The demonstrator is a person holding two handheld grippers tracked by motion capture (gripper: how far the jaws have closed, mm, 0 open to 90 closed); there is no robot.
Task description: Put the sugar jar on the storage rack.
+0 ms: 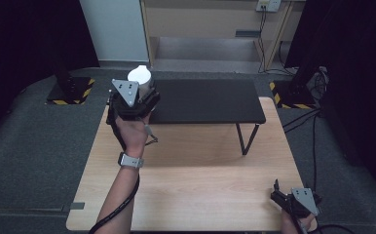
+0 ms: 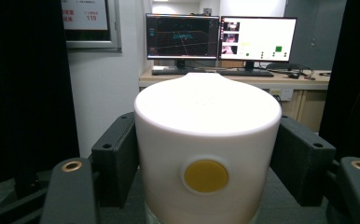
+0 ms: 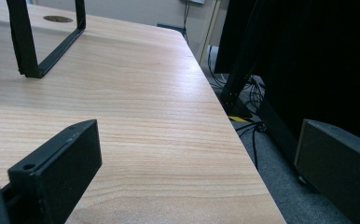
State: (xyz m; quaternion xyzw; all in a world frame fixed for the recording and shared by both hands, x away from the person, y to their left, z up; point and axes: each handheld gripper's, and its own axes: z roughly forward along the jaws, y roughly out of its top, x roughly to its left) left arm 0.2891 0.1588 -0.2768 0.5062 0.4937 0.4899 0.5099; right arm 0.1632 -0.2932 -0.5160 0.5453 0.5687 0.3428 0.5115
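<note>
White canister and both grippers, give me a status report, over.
Left gripper shut on white canister, held at black shelf's left end. Right gripper open, holding nothing, at wooden table's near right corner. Nothing obstructing.

The left forearm (image 1: 119,195) reaches forward, a watch (image 1: 130,161) on the wrist, and the left hand (image 1: 132,131) wraps the left gripper (image 1: 140,85) from behind. Its grey three-cornered plate (image 1: 126,90) faces up, and both black fingers (image 2: 115,156) press flat against a white cylinder (image 2: 206,154) held upright between them. The right gripper (image 1: 276,187) sits low, gripped by the right hand (image 1: 293,224) — its fingers (image 3: 59,168) stand wide apart, nothing between them.
</note>
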